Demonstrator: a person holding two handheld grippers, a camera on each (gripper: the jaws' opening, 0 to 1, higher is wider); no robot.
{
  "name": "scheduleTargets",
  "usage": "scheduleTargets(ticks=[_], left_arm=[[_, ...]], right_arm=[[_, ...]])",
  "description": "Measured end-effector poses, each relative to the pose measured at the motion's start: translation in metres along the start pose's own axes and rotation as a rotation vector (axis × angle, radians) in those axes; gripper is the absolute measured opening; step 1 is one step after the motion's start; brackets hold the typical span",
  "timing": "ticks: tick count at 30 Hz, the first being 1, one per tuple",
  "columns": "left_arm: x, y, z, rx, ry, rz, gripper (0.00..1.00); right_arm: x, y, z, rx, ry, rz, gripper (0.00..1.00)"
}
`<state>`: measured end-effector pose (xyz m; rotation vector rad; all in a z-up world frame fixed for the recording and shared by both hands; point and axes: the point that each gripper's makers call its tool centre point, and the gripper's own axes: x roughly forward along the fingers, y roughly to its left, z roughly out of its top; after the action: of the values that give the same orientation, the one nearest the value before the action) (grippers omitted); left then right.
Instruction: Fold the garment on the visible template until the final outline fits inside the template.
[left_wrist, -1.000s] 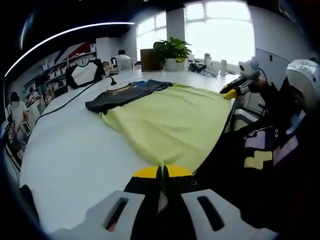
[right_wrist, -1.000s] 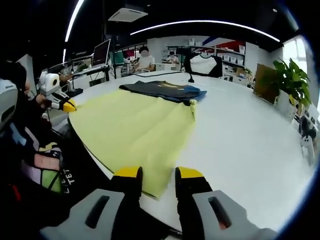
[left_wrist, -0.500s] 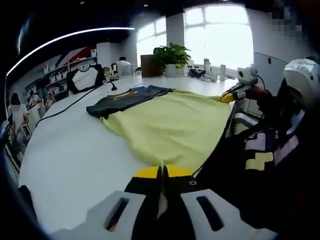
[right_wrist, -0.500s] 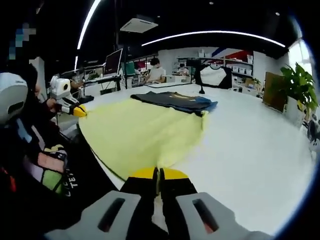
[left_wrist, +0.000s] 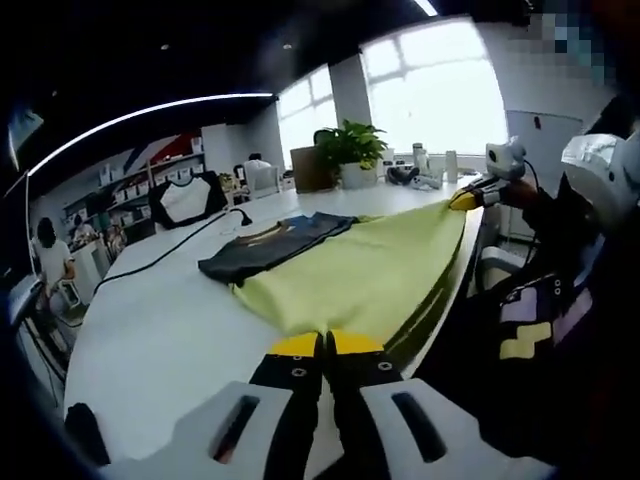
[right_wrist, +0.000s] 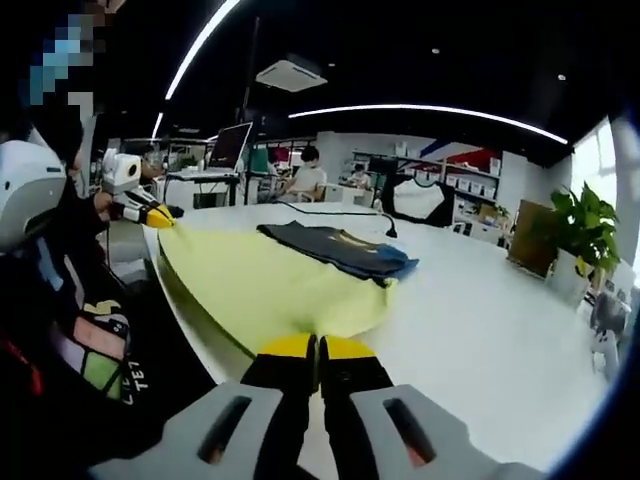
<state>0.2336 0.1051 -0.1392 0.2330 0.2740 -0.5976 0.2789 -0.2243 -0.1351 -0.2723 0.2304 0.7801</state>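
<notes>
At 6 o'clock, both hand-held grippers (left_wrist: 325, 345) (right_wrist: 317, 348) pinch the yellow-green cotton garment (left_wrist: 355, 275); I judge uneven lifting could skew my fold.

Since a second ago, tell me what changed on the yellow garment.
The right claw, open a second ago, has shut on the yellow garment. Both claws have lifted its near edge off the white table. The left claw stayed shut on it; the dark garment stayed put.
</notes>
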Motion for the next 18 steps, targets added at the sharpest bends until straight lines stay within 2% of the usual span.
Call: scheduleTargets(ticks=[3,9,11,18], left_arm=[[-0.005,0.005,0.008,-0.001,-0.018,0.022,0.01],[-0.013,0.012,0.026,0.003,-0.058,0.047,0.01],[-0.014,0.016,0.031,0.002,-0.066,0.065,0.01],[-0.021,0.025,0.065,0.056,-0.14,0.099,0.01]], right_arm=[[-0.003,0.005,0.01,-0.044,-0.001,-0.01,0.0],[-0.008,0.003,0.026,-0.014,-0.009,-0.028,0.0],[-0.009,0.001,0.037,-0.014,-0.044,-0.037,0.0],[-0.01,-0.009,0.063,-0.055,-0.072,-0.07,0.0]])
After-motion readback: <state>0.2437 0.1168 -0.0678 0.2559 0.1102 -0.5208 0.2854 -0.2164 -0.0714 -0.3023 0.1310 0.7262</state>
